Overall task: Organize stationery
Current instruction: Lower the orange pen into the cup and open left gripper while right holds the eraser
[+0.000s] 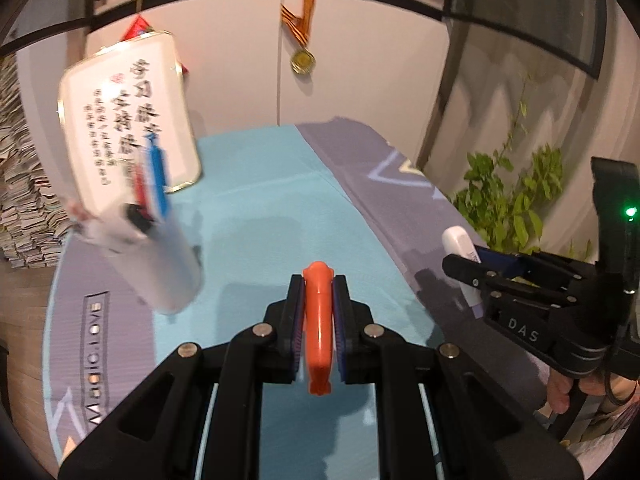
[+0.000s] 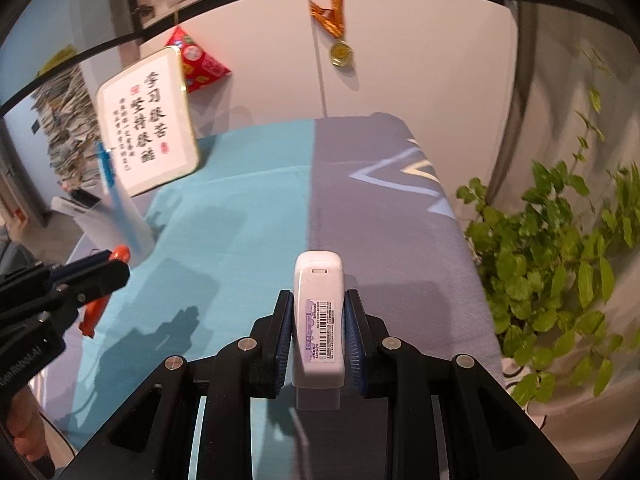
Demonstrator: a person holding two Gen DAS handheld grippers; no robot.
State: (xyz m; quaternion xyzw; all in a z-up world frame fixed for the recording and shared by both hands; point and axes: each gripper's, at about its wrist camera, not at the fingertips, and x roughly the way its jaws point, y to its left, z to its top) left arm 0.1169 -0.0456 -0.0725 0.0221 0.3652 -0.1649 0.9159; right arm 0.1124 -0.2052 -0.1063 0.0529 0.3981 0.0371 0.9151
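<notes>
The left gripper (image 1: 319, 320) is clamped on a smooth orange plastic pen-like piece (image 1: 318, 332), rounded at its far tip, pinched between ribbed blue pads. The right gripper (image 2: 319, 336) squeezes a white, flat-sided correction-tape-shaped case (image 2: 319, 320) with rounded corners and a barcode label facing up. Below both lies the worktop (image 2: 248, 208), covered by a matte teal and grey-purple mat. Ahead and left of the left gripper stands a white cylindrical pen holder (image 1: 160, 264) with a blue pen (image 1: 157, 180) sticking out. Beyond it leans a gold-rimmed white plaque (image 2: 150, 120) with black calligraphy.
</notes>
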